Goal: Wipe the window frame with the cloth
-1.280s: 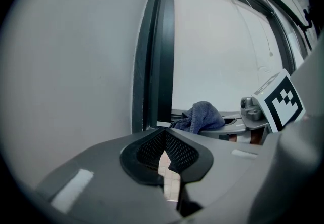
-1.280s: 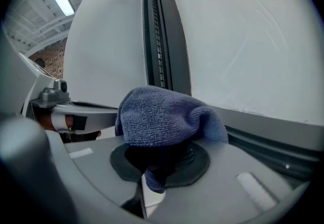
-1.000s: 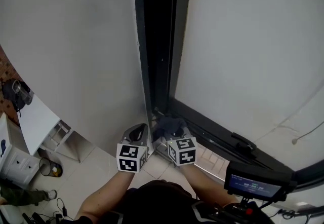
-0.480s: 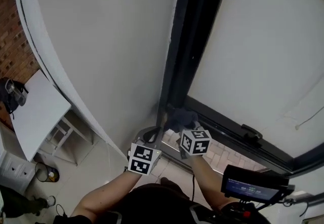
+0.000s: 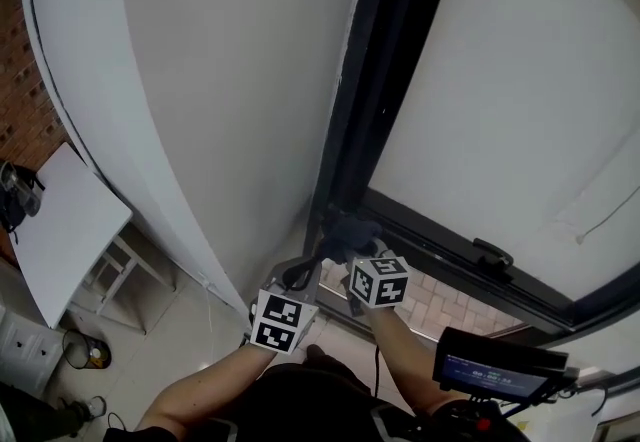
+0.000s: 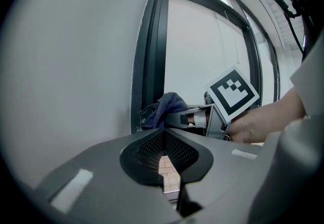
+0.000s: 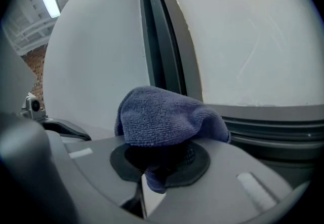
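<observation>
Right gripper (image 7: 160,161) is clenched on the cloth (image 7: 168,116); left gripper (image 6: 165,143) is closed on nothing and hangs just beside it, idle. White wall (image 5: 220,80) stands left of the dark window frame (image 5: 388,70), whose upright and bottom rail meet in a low corner. Cloth sits bunched over the right jaw tips at that corner; contact with the frame cannot be confirmed. Assessment: wiping appears to be in hand, at the corner. Next move calls for pressing the wad onto the upright or rail and drawing it along, grip kept firm.
</observation>
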`<control>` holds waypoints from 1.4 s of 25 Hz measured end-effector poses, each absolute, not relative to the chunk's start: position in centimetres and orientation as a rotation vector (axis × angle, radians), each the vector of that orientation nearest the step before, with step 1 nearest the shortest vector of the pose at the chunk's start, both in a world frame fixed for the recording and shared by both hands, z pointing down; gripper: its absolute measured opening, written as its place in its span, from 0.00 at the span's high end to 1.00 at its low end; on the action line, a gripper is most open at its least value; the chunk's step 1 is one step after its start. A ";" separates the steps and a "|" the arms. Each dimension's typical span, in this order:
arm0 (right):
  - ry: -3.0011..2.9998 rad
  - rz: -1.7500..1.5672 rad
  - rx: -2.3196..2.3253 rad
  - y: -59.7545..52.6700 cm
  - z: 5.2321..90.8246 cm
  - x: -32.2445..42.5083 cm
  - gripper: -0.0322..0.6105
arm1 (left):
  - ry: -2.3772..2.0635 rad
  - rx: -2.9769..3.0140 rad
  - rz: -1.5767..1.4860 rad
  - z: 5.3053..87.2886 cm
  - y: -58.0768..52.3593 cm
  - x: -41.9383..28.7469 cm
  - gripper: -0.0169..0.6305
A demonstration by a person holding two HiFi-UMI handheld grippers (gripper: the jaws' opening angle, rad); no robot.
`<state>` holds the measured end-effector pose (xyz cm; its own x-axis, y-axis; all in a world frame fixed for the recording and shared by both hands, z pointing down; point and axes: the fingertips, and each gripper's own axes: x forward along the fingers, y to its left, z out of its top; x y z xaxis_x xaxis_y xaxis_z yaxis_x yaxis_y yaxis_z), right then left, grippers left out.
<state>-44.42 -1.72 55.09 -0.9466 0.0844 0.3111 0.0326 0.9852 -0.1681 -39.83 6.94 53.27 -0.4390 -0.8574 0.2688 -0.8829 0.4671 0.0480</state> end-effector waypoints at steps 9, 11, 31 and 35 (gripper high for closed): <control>-2.785 0.245 -0.129 -2.2 55.0 -46.8 0.87 | -2.483 1.462 0.147 52.4 5.7 -40.9 0.98; -2.793 0.242 -0.135 -2.1 54.6 -46.8 0.87 | -2.491 1.439 0.147 52.4 5.7 -41.3 0.98; -2.943 0.152 -0.246 -2.4 42.4 -46.9 0.87 | -2.632 1.343 0.089 46.1 5.7 -43.4 0.98; -2.967 0.111 -0.260 -2.6 40.3 -46.6 0.87 | -2.620 1.389 0.102 44.4 5.3 -43.0 0.98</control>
<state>-46.59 -2.65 40.34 -0.9718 0.1789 0.1536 0.1669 0.9821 -0.0877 -43.01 5.29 44.45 -0.5496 -0.8146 0.1852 -0.8265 0.5625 0.0212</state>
